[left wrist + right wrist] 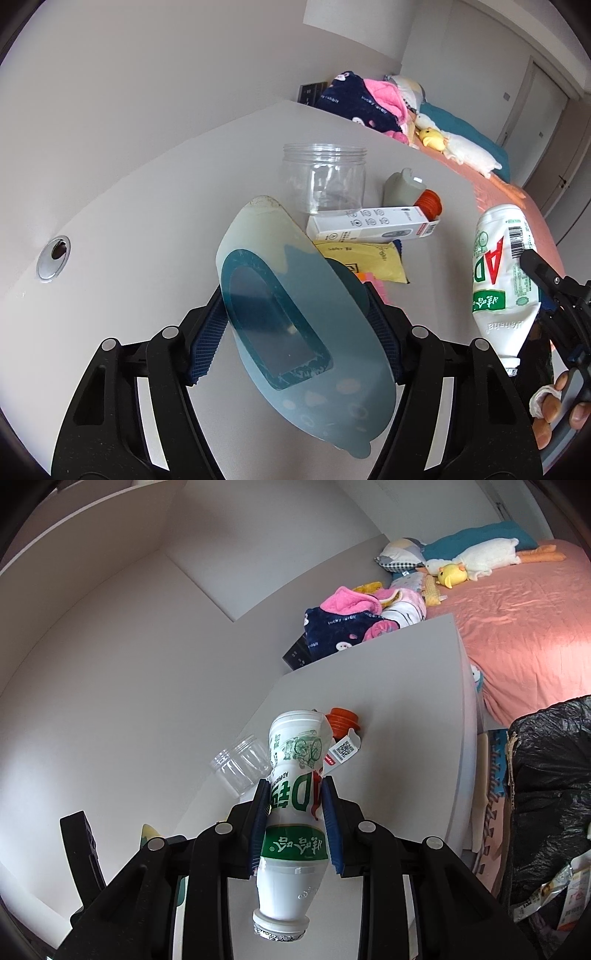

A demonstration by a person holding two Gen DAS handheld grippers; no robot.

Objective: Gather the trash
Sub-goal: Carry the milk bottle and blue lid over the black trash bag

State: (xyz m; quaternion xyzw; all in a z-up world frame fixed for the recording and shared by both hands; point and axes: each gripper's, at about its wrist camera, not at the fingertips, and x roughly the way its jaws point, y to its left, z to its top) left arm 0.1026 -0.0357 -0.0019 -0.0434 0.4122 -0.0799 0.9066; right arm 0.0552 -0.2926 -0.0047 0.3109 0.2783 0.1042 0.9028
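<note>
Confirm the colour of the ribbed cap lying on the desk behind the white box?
Orange ribbed cap, clearest in the right wrist view, beside the white box.

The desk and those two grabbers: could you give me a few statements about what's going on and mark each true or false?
1. The right gripper holds a white drink bottle upside down. True.
2. The left gripper is empty. False: a blue-tinted plastic container sits between its jaws.
3. The clear jar on the desk has no lid. True.
4. The black trash bag lies on the bed. False: it stands beside the desk.
</note>
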